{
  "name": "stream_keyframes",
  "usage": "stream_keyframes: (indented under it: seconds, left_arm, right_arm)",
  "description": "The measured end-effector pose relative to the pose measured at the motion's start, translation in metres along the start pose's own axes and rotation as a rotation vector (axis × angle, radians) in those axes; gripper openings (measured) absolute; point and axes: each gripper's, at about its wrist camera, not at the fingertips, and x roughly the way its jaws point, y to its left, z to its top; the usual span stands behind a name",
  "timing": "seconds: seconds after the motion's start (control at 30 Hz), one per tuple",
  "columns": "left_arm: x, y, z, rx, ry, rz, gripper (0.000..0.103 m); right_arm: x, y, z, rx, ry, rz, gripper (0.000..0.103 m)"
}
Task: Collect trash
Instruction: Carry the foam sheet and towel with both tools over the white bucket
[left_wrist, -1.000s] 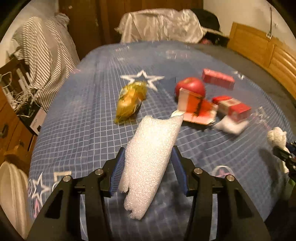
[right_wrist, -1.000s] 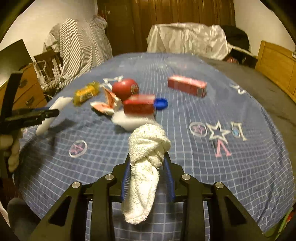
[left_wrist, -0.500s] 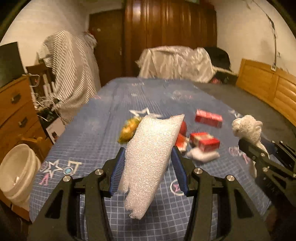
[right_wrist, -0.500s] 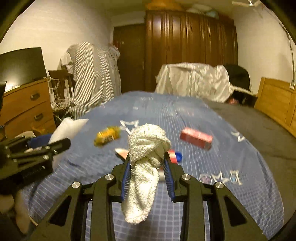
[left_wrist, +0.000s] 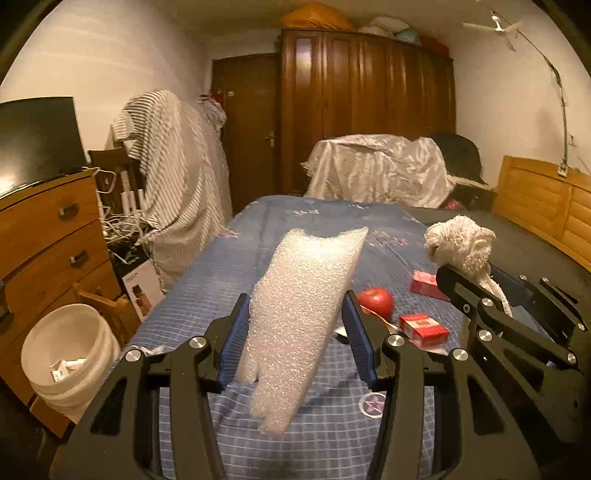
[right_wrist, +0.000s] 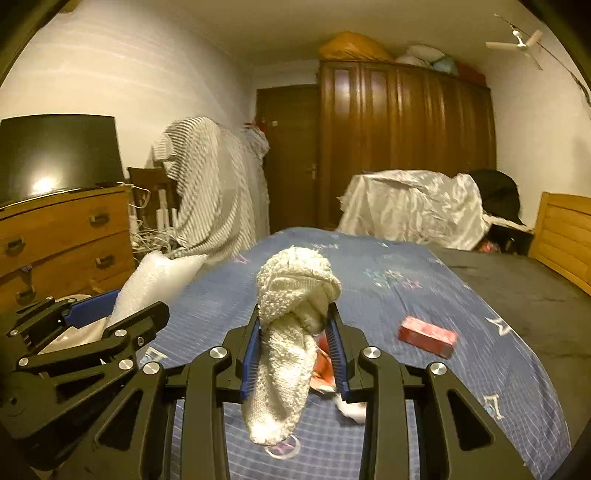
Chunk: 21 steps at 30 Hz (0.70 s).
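Observation:
My left gripper (left_wrist: 295, 328) is shut on a long white foam sheet (left_wrist: 306, 306) and holds it above the blue checked bedspread (left_wrist: 207, 288). My right gripper (right_wrist: 295, 332) is shut on a white terry sock (right_wrist: 291, 332), also lifted; it shows at the right of the left wrist view (left_wrist: 461, 247). On the bed lie a red apple (left_wrist: 376, 300) and two red boxes (left_wrist: 423, 328) (left_wrist: 424, 283). A white bucket (left_wrist: 62, 362) with scraps inside stands on the floor at the left.
A wooden dresser (left_wrist: 44, 236) with a dark screen stands at the left. A striped cloth (left_wrist: 177, 184) hangs over a chair, with cables below. A dark wardrobe (left_wrist: 365, 110) is at the back, a wooden headboard (left_wrist: 546, 206) at the right.
Both grippers have lifted and tilted up from the bed, still holding the foam and the sock. The view now takes in the room; the bucket has come into sight at the left.

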Motion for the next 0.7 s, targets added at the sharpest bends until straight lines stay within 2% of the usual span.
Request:
stream_keyframes:
  seconds: [0.27, 0.7]
  left_arm:
    - [-0.014, 0.052, 0.018, -0.058, -0.038, 0.100, 0.048]
    - [-0.034, 0.146, 0.032, -0.145, -0.061, 0.271, 0.048]
  right_arm:
    - [0.007, 0.056, 0.036, -0.040, -0.039, 0.092, 0.034]
    - [0.044, 0.168, 0.087, -0.085, -0.022, 0.254, 0.034]
